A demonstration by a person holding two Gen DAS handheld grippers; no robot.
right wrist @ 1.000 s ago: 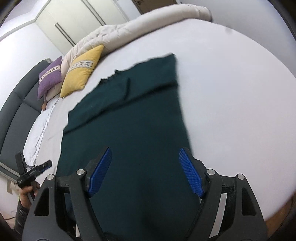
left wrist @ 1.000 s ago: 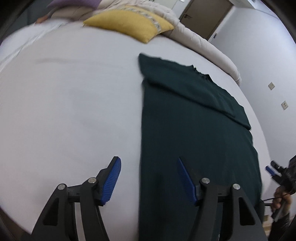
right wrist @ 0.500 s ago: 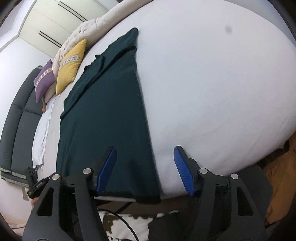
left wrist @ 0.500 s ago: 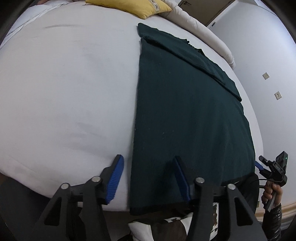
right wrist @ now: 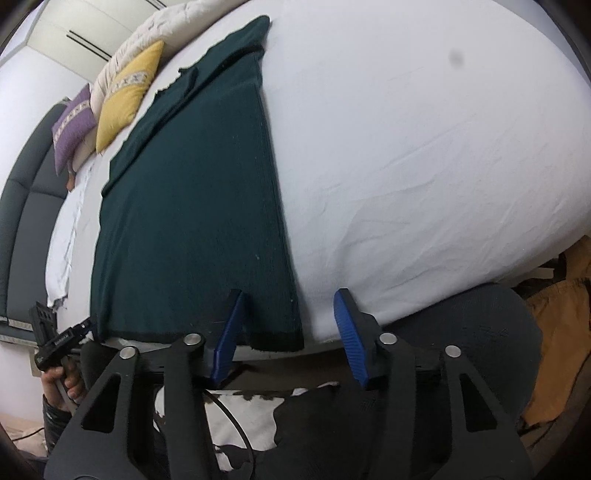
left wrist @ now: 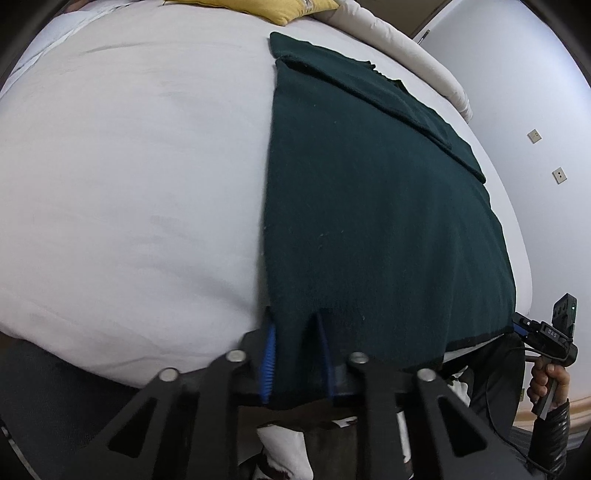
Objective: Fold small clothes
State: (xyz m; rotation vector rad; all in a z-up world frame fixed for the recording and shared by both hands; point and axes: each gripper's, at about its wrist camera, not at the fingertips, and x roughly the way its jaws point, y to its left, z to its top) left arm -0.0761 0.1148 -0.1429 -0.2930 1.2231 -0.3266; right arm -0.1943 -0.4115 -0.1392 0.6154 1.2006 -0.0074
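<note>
Dark green knit fabric, a folded garment (left wrist: 369, 206), lies flat on a white bed sheet (left wrist: 129, 177), its near hem reaching the mattress edge. Seen from the left wrist, the left gripper (left wrist: 297, 354) has just been closing and now pinches the garment's near left corner, blue pads narrow with cloth bunched between them. A yellow cushion (left wrist: 258, 9) sits at the far end of the bed, and at lower right a hand (left wrist: 548, 384) grips the handle of the other tool.

Seen from the right wrist, the right gripper (right wrist: 286, 338) straddles the garment's (right wrist: 192, 206) near right corner. Its jaws have just been closing yet stand apart: the left pad touches the cloth, the right pad rests clear over bare sheet (right wrist: 424, 166). Yellow (right wrist: 127, 92) and purple (right wrist: 72, 125) cushions lean beside a grey headboard (right wrist: 26, 221)
</note>
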